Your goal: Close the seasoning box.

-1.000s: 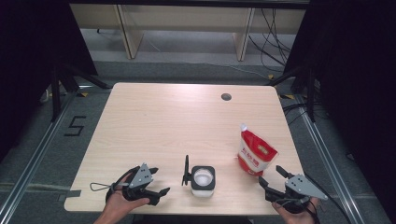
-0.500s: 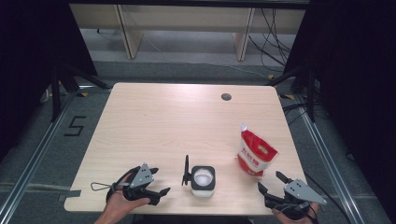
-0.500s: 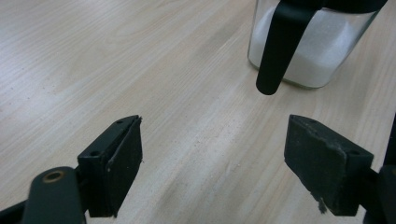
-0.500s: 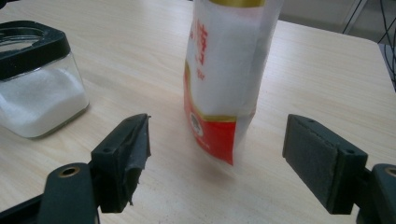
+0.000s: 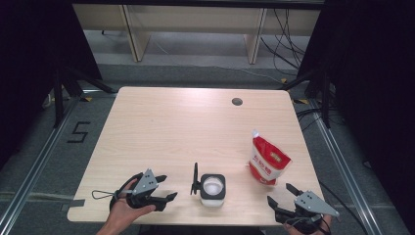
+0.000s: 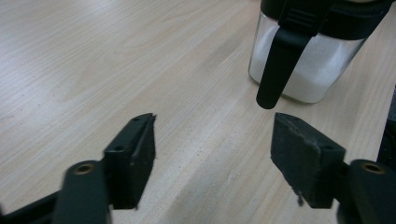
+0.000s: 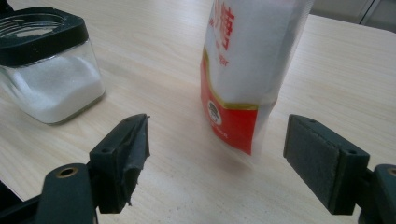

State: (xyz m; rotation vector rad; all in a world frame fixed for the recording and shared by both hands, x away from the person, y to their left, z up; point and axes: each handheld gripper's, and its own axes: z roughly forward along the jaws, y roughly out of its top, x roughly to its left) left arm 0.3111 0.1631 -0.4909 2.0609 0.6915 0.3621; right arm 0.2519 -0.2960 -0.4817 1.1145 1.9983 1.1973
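The left gripper [image 5: 164,198] and right gripper [image 5: 282,196] were held wide and empty at the table's [image 5: 171,127] near edge. One jar [image 5: 213,188], lid flipped up, stood mid-edge; one pouch [image 5: 267,159] stood toward the right edge and could be toppled by a high, off-centre grasp.
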